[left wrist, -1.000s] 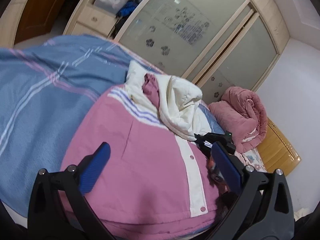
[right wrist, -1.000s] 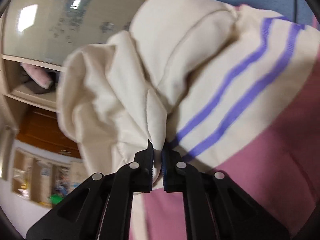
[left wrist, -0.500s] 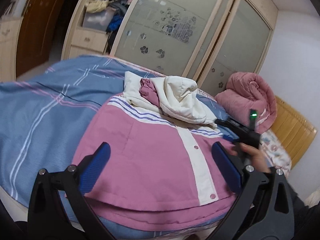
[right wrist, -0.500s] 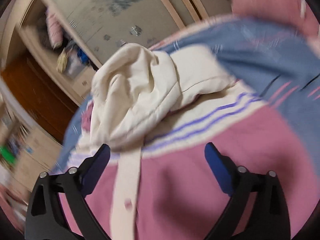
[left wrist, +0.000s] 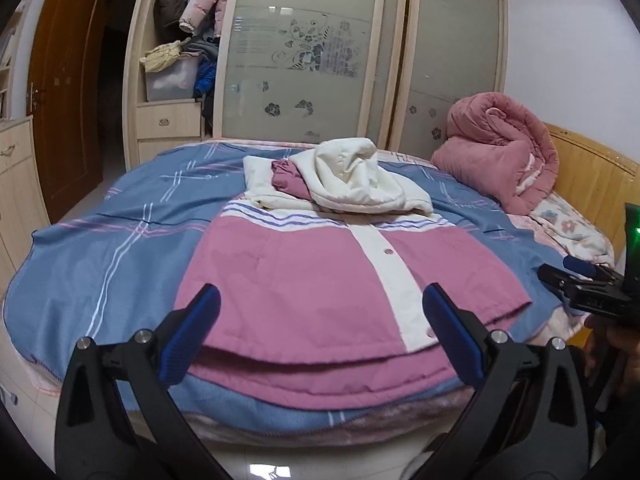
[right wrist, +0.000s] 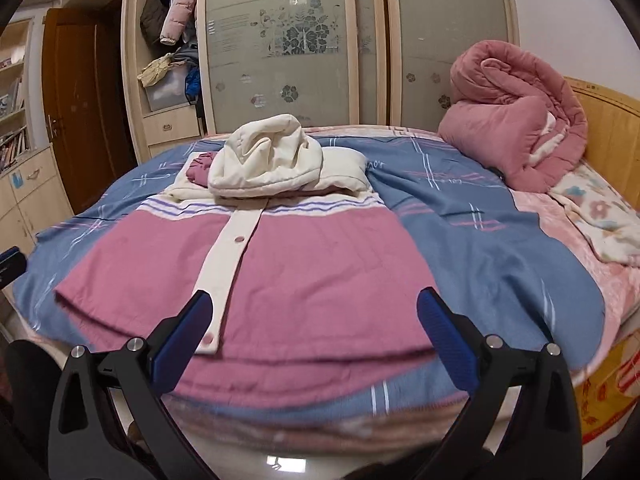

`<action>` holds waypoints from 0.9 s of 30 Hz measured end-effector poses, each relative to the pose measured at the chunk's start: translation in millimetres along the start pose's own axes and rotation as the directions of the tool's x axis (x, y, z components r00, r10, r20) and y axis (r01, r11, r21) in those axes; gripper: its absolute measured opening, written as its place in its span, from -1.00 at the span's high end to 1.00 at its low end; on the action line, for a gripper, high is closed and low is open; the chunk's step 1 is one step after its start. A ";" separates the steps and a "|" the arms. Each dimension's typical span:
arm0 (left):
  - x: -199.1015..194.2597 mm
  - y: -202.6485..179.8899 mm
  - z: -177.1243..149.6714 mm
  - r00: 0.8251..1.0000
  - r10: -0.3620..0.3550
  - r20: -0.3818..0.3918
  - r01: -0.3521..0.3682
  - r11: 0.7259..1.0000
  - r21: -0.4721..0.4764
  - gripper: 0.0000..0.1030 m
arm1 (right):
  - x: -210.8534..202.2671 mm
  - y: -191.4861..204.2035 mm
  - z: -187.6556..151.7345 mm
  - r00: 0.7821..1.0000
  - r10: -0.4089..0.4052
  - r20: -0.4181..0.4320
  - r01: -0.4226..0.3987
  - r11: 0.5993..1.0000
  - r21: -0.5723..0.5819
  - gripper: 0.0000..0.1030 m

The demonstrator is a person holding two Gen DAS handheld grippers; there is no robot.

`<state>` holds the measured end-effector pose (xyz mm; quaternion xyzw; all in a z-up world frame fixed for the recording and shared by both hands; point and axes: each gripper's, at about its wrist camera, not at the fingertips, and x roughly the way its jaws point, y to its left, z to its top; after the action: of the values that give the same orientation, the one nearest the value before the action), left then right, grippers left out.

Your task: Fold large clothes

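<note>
A: What sits closest to the cameras?

B: The two tools. The left gripper (left wrist: 320, 332) hangs just off the foot of the bed with its blue pads spread wide and nothing between them. The right gripper (right wrist: 312, 336) is the same: jaws wide apart, empty, held off the near edge. In the left wrist view the right gripper also shows at the far right edge, with part of a hand (left wrist: 612, 340) below it.

A: And the garment?

B: The pink jacket (left wrist: 320, 280) lies flat on the blue plaid bedspread (left wrist: 100, 248), its hem toward the cameras and close to the bed's near edge. A cream button placket (right wrist: 228, 264) runs up its front with snaps visible. Neither gripper touches it.

A: Farther up?

B: Past the pink panel comes a cream band with purple stripes (right wrist: 320, 206). On top of that lies the cream hood (right wrist: 268, 160), bunched and folded down over the collar, with a bit of pink lining (right wrist: 200, 170) showing at its left side.

A: Behind the jacket?

B: A rolled pink quilt (right wrist: 516, 120) rests at the right rear of the bed, against the wooden headboard (right wrist: 612, 120), well apart from the jacket. At the back stands a wardrobe with frosted sliding doors (left wrist: 300, 64), and to its left an open section stuffed with clothes (left wrist: 188, 40) beside a brown door (left wrist: 68, 92).
</note>
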<state>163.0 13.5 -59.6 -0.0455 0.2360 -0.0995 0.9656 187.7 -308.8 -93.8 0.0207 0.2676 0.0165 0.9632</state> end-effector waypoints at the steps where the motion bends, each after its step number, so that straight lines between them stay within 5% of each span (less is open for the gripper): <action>1: -3.1 -1.6 -0.2 1.000 -0.007 -0.003 0.007 1.000 -0.002 -0.96 | -9.6 -0.2 -2.9 1.000 0.003 0.008 -0.003 1.000 0.002 -0.97; 27: -30.7 7.2 0.9 0.999 0.039 0.023 -0.039 0.999 0.003 -0.96 | -35.1 3.5 -11.7 0.998 0.024 0.060 -0.023 0.999 -0.027 -0.97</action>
<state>138.0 27.1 -46.1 -0.0404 0.2256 -0.0807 0.9700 151.6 -306.5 -85.6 0.0117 0.2379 0.0308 0.9707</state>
